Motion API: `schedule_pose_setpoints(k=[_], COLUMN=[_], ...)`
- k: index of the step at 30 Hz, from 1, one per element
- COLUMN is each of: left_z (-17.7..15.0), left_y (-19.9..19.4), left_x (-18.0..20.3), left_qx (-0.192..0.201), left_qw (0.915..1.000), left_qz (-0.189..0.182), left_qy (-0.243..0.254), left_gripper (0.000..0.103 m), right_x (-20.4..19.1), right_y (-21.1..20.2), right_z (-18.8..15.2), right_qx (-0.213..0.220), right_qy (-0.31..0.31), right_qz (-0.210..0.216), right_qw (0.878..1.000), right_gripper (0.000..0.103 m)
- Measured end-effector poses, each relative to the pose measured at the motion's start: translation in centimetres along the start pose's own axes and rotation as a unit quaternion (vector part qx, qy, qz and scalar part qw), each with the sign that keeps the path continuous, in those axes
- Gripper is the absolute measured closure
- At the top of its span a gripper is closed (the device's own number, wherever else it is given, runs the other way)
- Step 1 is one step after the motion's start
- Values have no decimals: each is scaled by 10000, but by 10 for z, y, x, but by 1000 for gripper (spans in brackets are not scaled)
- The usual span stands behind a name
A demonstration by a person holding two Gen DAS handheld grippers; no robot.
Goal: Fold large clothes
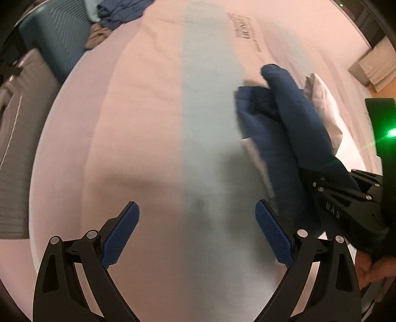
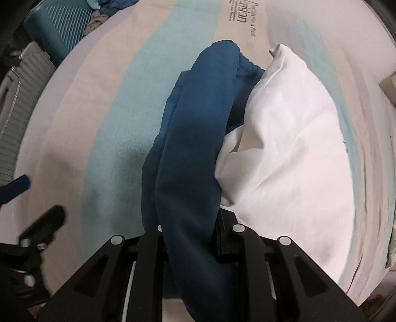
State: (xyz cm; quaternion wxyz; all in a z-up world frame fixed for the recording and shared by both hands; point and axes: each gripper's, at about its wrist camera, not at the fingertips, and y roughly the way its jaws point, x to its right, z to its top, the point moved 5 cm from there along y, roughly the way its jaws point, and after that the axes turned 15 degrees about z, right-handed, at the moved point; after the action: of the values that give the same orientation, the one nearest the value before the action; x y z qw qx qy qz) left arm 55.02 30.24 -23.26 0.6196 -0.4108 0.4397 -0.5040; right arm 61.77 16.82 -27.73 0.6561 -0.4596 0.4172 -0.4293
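A dark blue garment [image 2: 195, 138] is bunched and hangs from my right gripper [image 2: 190, 230], which is shut on it; its fingertips are hidden by the cloth. A white garment [image 2: 284, 138] lies bunched right beside the blue one on the bed. In the left wrist view the blue garment [image 1: 284, 123] and the right gripper [image 1: 346, 198] are at the right. My left gripper [image 1: 198, 228] is open and empty above the striped sheet [image 1: 153, 111], to the left of the blue garment.
The bed is covered by a pink and light-blue striped sheet [image 2: 118, 119] with printed text. A teal basket [image 1: 61, 37] and a pile of other clothes [image 1: 116, 14] are at the far left edge. A grey unit [image 1: 12, 123] stands left of the bed.
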Motion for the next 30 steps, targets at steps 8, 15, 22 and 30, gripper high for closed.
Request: schedule_pose_setpoints(k=[8, 15, 22, 30], left_z=[-18, -17, -23, -32], left_y=[19, 19, 8, 4], left_x=[-40, -67, -86, -95], left_qx=[-217, -238, -260, -268], left_qw=[9991, 9980, 9974, 9965], left_qz=[106, 226, 327, 354], left_qy=[-345, -534, -583, -708], left_gripper=[10, 10, 10, 10], right_x=[-1, 0, -1, -19], right_y=[31, 36, 36, 39], right_z=[-9, -1, 16, 10], right_qx=[-23, -214, -322, -353], right_qy=[-13, 65, 460, -26], right_qz=[-71, -100, 254, 269], right_qw=[10000, 9997, 9981, 9990], right_gripper=[85, 81, 58, 29])
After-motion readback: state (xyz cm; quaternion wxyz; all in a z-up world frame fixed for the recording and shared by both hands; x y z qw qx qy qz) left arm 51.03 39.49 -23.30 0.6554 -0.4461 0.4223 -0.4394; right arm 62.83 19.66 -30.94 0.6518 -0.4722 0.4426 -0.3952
